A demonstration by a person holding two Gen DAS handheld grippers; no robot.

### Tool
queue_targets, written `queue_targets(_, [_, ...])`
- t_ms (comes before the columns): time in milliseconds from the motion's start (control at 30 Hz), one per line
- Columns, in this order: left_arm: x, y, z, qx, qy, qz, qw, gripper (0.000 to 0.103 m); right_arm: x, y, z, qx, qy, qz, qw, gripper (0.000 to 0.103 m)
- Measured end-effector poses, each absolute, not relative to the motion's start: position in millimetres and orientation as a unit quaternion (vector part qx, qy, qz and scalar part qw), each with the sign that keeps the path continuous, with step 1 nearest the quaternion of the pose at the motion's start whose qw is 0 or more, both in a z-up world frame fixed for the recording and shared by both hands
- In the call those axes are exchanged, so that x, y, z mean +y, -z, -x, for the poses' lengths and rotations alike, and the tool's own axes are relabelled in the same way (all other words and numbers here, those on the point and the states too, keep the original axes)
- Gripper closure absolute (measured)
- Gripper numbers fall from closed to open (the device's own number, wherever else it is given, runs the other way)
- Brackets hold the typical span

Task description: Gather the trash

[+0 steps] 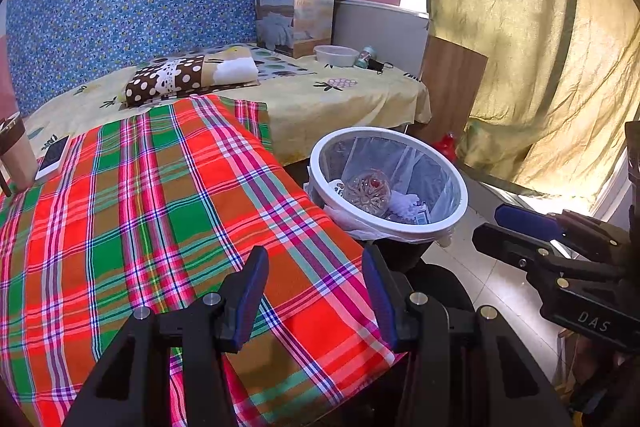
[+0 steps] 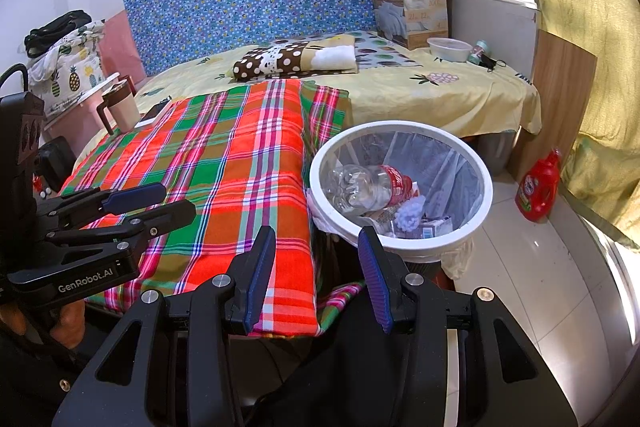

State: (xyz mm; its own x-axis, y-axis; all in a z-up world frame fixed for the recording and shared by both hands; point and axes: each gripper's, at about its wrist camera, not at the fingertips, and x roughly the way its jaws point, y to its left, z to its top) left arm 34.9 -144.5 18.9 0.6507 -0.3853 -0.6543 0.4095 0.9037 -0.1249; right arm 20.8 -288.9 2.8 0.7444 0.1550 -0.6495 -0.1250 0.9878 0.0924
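Note:
A white-rimmed trash bin with a clear liner stands on the floor beside the plaid-covered table. Inside lie a clear plastic bottle with a red label, crumpled white paper and small cartons. My left gripper hovers open over the table's near right corner, nothing between its blue pads. My right gripper is open too, empty, above the table's edge just short of the bin. Each gripper shows in the other's view: the right one and the left one.
A mug and a phone sit at the table's far left. Behind is a bed with a folded blanket, a box, a plastic container and a small cup. A red detergent bottle stands on the floor by a yellow curtain.

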Motion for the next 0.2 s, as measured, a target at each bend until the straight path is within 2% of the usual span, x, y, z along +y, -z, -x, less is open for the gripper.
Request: queue_targets(200, [-142.4, -17.0, -36.6, 0.359, 0.217, -0.010, 0.908, 0.055, -289.2, -2.9, -21.0, 0.350, -0.075, -0.022, 0.933, 0.058])
